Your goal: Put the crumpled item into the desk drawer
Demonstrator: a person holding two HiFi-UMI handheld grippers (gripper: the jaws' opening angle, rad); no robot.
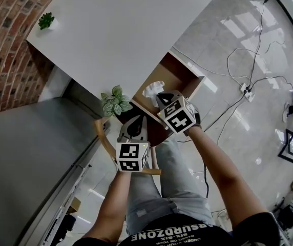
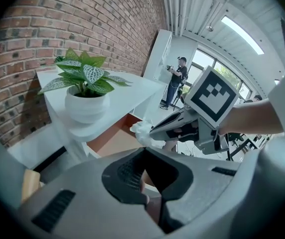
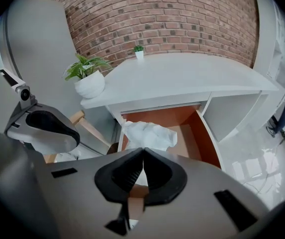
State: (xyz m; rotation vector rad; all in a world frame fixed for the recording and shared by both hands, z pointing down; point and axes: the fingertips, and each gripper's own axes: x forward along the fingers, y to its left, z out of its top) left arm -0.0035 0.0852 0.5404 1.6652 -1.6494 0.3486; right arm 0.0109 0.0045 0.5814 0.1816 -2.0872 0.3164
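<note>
The crumpled item is a wad of white paper hanging over the front of the open desk drawer, whose inside is brown. My right gripper is shut on it. In the right gripper view the paper sticks out past the closed tips above the drawer. My left gripper is lower and to the left, beside the plant pot, shut with nothing in it. The left gripper view shows the paper at the tips of the right gripper.
The white desk stands against a brick wall. A potted plant sits on its near corner by the drawer, and a small plant at the far end. A wooden chair frame is under my left gripper. Cables lie on the floor to the right.
</note>
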